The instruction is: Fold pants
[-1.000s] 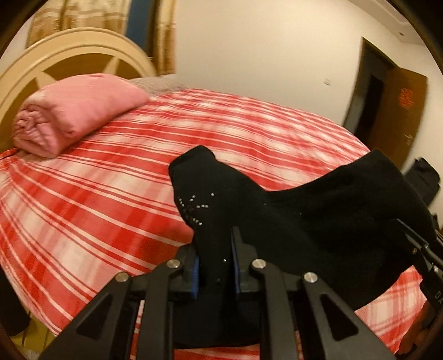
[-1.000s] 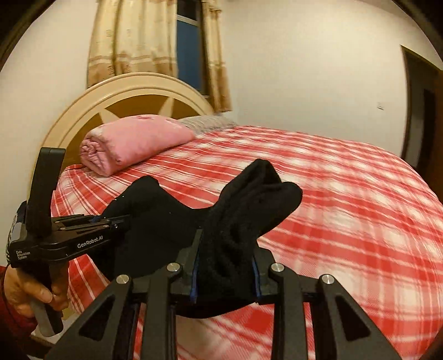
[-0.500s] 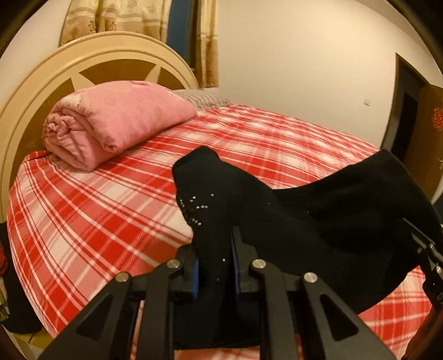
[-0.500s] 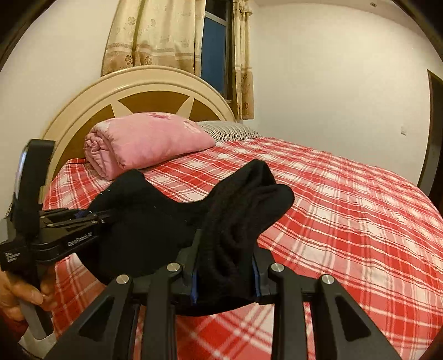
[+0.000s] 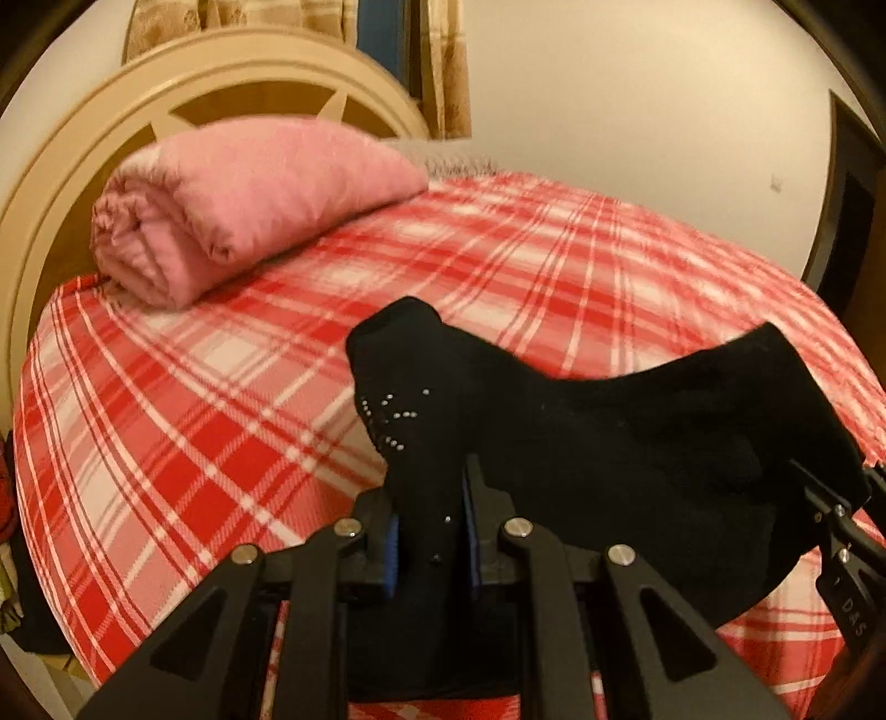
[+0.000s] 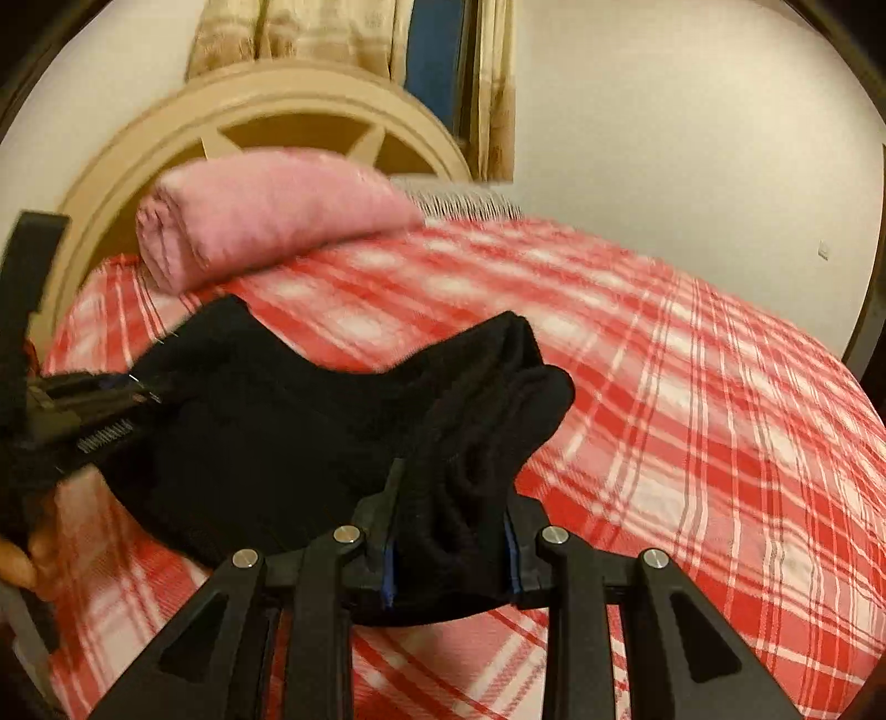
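Black pants (image 5: 609,443) with small silver studs hang stretched between my two grippers above a red plaid bed (image 5: 194,415). My left gripper (image 5: 429,531) is shut on one bunched corner of the pants. My right gripper (image 6: 451,531) is shut on the other thick bunch of the pants (image 6: 310,437). The right gripper shows at the right edge of the left wrist view (image 5: 836,531). The left gripper shows at the left edge of the right wrist view (image 6: 83,410), with the hand that holds it. The lower part of the pants is hidden behind the grippers.
A rolled pink blanket (image 5: 238,205) lies at the head of the bed against a cream arched headboard (image 5: 88,149). A striped pillow (image 6: 465,199) lies beside it. Curtains (image 6: 310,33) hang behind. A dark doorway (image 5: 847,232) is at right.
Both grippers have swung with the pants toward the head of the bed. The pink blanket and headboard now appear larger and closer. The grip on the pants is unchanged.
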Available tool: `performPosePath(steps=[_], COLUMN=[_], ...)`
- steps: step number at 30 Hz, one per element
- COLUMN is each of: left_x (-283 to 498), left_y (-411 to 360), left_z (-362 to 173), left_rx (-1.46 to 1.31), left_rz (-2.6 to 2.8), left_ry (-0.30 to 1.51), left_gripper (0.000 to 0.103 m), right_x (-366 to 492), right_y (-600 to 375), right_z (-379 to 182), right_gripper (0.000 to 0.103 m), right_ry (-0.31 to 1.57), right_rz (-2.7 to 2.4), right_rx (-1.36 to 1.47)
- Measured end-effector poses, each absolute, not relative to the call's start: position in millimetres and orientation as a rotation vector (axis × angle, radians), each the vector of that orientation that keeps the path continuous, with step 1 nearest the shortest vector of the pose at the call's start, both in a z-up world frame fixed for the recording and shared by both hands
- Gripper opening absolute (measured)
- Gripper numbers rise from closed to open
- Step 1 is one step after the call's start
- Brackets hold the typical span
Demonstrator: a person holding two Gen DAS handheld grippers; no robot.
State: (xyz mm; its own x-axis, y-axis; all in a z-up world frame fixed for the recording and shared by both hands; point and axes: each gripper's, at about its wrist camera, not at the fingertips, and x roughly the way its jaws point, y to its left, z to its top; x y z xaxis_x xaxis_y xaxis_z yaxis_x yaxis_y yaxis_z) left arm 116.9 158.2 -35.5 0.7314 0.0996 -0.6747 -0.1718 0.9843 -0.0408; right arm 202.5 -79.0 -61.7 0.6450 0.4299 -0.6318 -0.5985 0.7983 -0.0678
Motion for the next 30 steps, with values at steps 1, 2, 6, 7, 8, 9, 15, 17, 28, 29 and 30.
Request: performPosePath(steps=[1, 2, 6, 7, 8, 9, 15, 17, 28, 29, 30], left_x=[118.2, 119.9, 117.5, 115.8, 114.0, 112.6, 92.7, 83.7, 72.4, 73.8, 74.9], left_y=[162.2, 167.6, 182.8, 185.9, 190.1, 196.1, 222.5, 226.0, 164.5, 163.5, 165.8], left_z=[-40.1, -46.0, -56.9, -57.0, -57.5, -58.1, -56.9, -51.8, -6.5, -6.9, -7.5], left_rx=[-0.121, -0.146, -0.192, -0.199, -0.207, -0.221, -0.299, -0.285, -0.046, -0.037, -0.034], left_rz=[0.149, 0.146, 0.182, 0.191, 0.201, 0.214, 0.217, 0.225, 0.148, 0.153, 0.177], left_ry=[0.755, 0.782, 0.824, 0.824, 0.829, 0.839, 0.858, 0.846, 0.608, 0.615, 0.627], left_gripper=[0.025, 0.035, 0.073, 0.078, 0.088, 0.096, 0.099, 0.099, 0.099, 0.099, 0.099], right_x=[206.0, 209.8, 214.9, 214.0, 213.9, 213.9, 222.3, 216.6, 171.5, 170.9, 169.4], right_y=[-81.5, -83.9, -92.6, -92.9, -91.7, -90.3, -120.9, -142.8, -144.1, -137.5, -132.8], right_z=[-68.9, -76.8, -89.7, -88.6, -89.5, -91.2, -83.5, -72.4, -52.6, -53.9, -54.7], right_gripper=[0.029, 0.029, 0.038, 0.048, 0.053, 0.063, 0.069, 0.069, 0.019, 0.019, 0.019], right_ry=[0.661, 0.685, 0.714, 0.709, 0.707, 0.708, 0.770, 0.747, 0.698, 0.692, 0.684], right_rz=[0.589, 0.584, 0.572, 0.569, 0.555, 0.540, 0.555, 0.541, 0.573, 0.578, 0.581], right_rx=[-0.282, -0.280, -0.263, -0.269, -0.297, -0.326, -0.170, -0.078, -0.023, -0.032, -0.031])
